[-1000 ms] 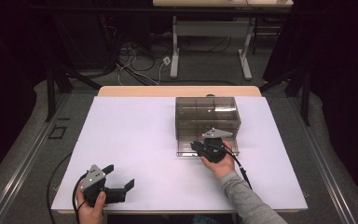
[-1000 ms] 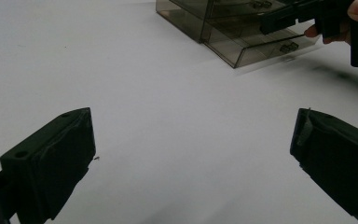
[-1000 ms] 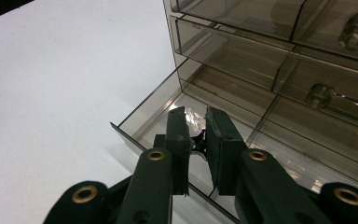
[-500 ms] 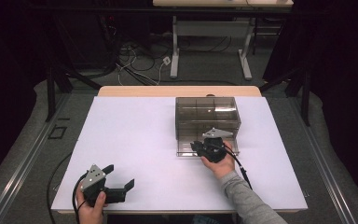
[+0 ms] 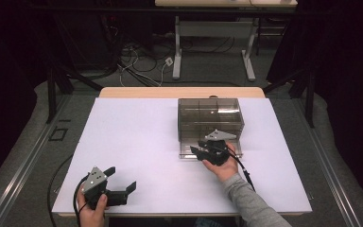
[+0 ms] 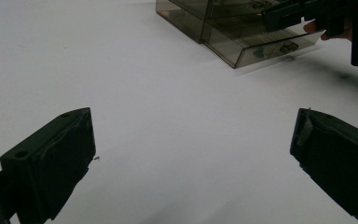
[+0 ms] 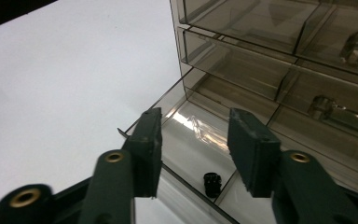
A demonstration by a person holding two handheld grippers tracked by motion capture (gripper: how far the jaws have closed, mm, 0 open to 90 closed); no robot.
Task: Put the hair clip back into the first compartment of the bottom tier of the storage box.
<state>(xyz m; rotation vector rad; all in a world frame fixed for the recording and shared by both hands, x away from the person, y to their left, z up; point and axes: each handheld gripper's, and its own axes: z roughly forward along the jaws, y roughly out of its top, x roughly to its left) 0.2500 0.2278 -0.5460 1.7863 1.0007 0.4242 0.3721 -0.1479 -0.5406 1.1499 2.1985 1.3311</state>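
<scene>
My right claw (image 7: 193, 154) hangs over the pulled-out bottom drawer (image 7: 186, 154) of the smoky drawer cabinet (image 5: 210, 118) on the bench (image 5: 137, 142); its jaws have just been opening, nothing between them. A small black part (image 7: 211, 183) lies in the drawer. My left claw (image 5: 118, 182) rests wide apart, well clear.

High view overhead; gripper views close, share drawer box (image 5: 210, 124).

Grippers: two, left gripper (image 5: 123, 185) and right gripper (image 5: 199, 151). Drawer cabinet (image 5: 210, 111), smoked clear plastic: one. Pulled-out drawer (image 7: 186, 154): one. Small black part (image 7: 211, 183) in that drawer: one. White table (image 5: 137, 142): one.
</scene>
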